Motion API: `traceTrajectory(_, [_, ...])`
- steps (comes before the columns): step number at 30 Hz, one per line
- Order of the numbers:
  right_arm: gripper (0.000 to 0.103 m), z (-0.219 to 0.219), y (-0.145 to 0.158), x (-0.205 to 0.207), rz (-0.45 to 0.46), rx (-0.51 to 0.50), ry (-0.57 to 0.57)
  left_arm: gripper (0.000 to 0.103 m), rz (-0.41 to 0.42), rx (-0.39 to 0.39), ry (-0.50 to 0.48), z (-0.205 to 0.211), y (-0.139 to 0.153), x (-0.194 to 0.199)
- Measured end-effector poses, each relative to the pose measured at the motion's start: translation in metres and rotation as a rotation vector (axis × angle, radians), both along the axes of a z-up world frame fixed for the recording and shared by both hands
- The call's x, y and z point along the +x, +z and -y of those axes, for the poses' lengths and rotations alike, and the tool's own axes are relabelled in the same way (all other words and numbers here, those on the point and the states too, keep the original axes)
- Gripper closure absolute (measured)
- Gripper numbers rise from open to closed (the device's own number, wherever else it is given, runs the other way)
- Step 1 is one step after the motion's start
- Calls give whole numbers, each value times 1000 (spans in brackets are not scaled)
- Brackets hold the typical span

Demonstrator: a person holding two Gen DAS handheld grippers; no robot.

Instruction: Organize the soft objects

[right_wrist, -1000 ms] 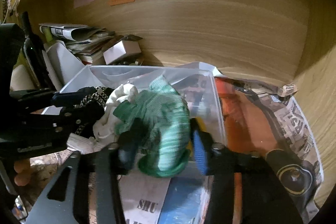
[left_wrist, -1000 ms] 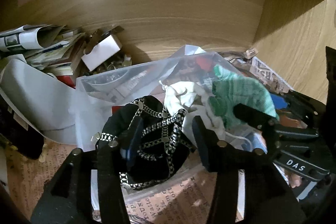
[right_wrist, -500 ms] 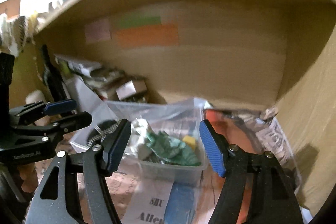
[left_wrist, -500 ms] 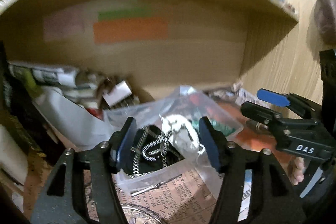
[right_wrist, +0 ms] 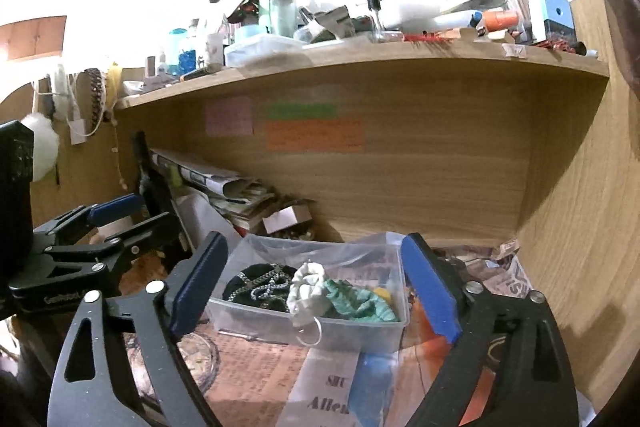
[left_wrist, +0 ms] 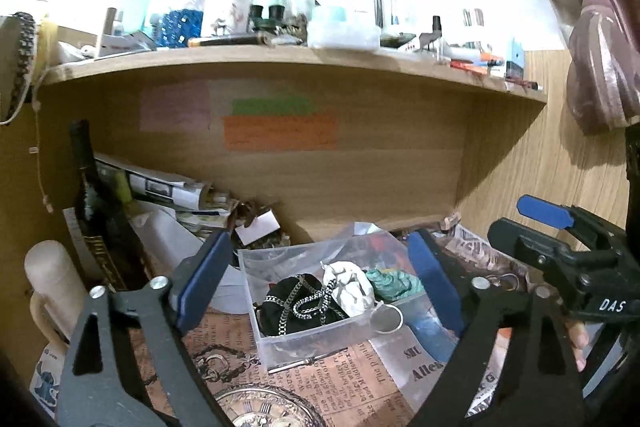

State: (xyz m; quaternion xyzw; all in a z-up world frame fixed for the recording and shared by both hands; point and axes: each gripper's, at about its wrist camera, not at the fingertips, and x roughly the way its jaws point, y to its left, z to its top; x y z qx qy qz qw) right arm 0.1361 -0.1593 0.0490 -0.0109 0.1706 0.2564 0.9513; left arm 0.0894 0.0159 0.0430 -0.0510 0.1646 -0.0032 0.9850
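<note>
We have pulled both tongs back from the clear plastic bin (left_wrist: 320,335) since a second ago | left tongs (left_wrist: 316,283) spread, empty | right tongs (right_wrist: 316,291) spread, empty | green knitted sock (right_wrist: 360,301) lies in bin at 3 o'clock of crumpled white cloth (right_wrist: 308,291), black chained pouch (right_wrist: 256,287) at 9.

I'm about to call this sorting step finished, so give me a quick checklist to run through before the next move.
1. Left gripper open and holding nothing: ok.
2. Right gripper open and holding nothing: ok.
3. Green sock inside the clear bin: ok.
4. Black pouch with chain inside the bin: ok.
5. White cloth fully inside: not ok, part of it with a ring hangs over the front wall.
6. Other soft things left outside the bin: cannot tell, clutter hides much.
</note>
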Motion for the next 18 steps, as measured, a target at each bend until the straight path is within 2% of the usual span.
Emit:
traceTrajectory(4, [1,3,0,-5,2,12,-11,3,7,-11,7,-2,1,-7])
traceTrajectory(18, [0,2,-1,-14,7,11,-9,1,5,-11,4,-7,-4,-11])
